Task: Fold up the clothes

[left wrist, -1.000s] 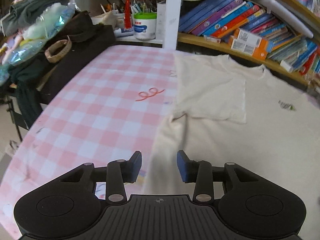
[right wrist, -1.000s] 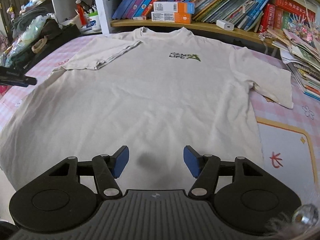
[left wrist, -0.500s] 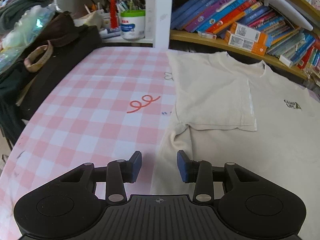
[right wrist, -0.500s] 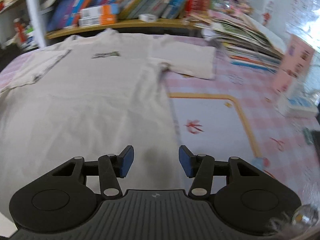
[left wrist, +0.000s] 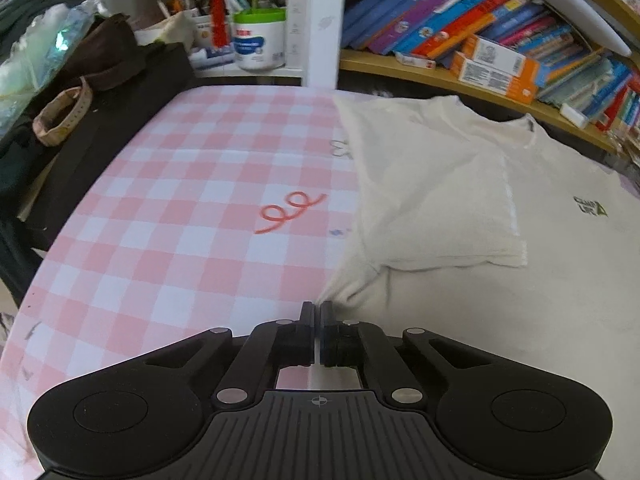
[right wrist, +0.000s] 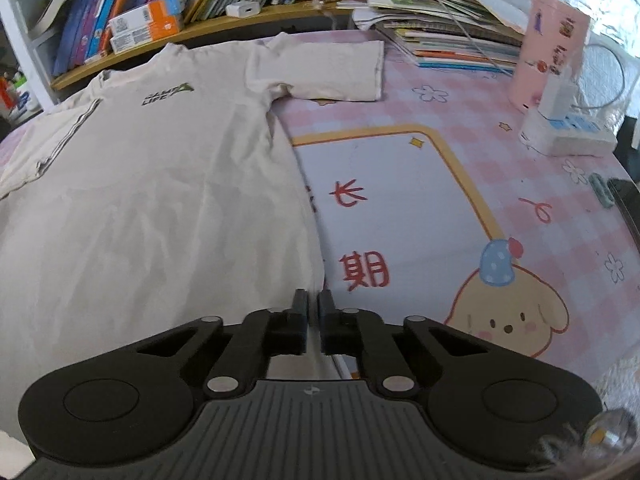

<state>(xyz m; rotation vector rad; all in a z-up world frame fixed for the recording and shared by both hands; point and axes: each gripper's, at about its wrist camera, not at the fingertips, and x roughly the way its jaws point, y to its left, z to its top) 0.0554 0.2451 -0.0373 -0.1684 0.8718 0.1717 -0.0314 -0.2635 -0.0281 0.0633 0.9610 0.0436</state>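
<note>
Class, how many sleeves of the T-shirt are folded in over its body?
1: the left-view sleeve lies folded over the T-shirt; the other sleeve is spread out flat on the table.

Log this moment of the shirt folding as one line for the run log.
stage: side edges gripped | left gripper: shut on T-shirt left edge | right gripper: shut on right edge | one sleeve folded in

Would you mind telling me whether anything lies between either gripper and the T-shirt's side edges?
Nothing visible does: the left gripper is shut on the T-shirt at one side edge, and the right gripper at the other.
</note>
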